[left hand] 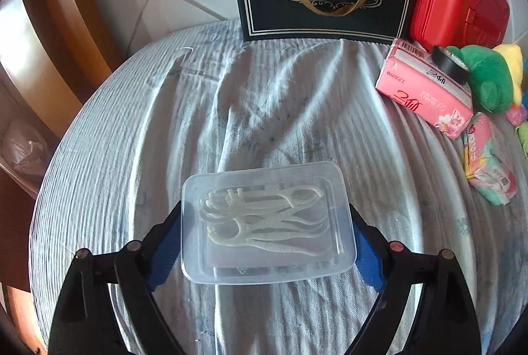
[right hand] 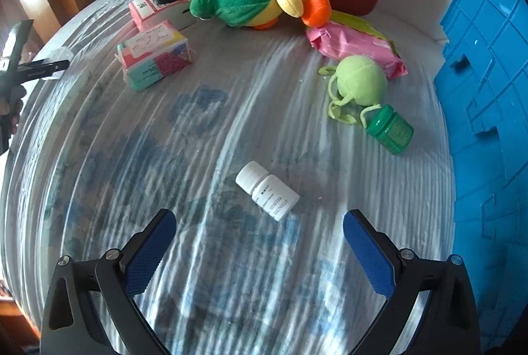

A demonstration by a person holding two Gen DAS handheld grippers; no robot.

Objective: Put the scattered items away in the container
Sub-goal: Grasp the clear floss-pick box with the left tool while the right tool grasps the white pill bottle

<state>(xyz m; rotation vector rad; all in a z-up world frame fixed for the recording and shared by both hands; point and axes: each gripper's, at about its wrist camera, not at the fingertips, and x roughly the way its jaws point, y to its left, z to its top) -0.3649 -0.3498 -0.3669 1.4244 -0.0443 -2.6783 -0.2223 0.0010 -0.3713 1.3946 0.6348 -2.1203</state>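
On the wrinkled, pale striped cloth (left hand: 264,107), near the lower edge of the left wrist view: a clear plastic box (left hand: 269,269) with white floss picks (left hand: 264,223) inside. Straddled by the left gripper (left hand: 264,207), one blue pad just at each short side wall. Cannot tell whether the pads already press on the walls or only stand beside them.

In the right wrist view, at the right side of the same cloth: the blue crate (right hand: 488,74), most likely the container for the tidying. Well apart from the clear box, it seems.

To grip the box well:
- Keep the pads low on the side walls, under the rim, and flat against them.
- Close gently; thin plastic probably bends, and a hard squeeze may make the box pop out.
- Lift straight up and hold the box level. No lid to be seen, so probably open on top, and a tilt may spill the picks.
- Carry over the crate wall and go down inside before letting go.

As for the right gripper (right hand: 259,213): wide apart and empty, just short of a white bottle (right hand: 269,190) lying on its side. Bring both pads across the round body, not along it, because otherwise the bottle may roll away. Mind also the green jar (right hand: 392,129) near the crate.
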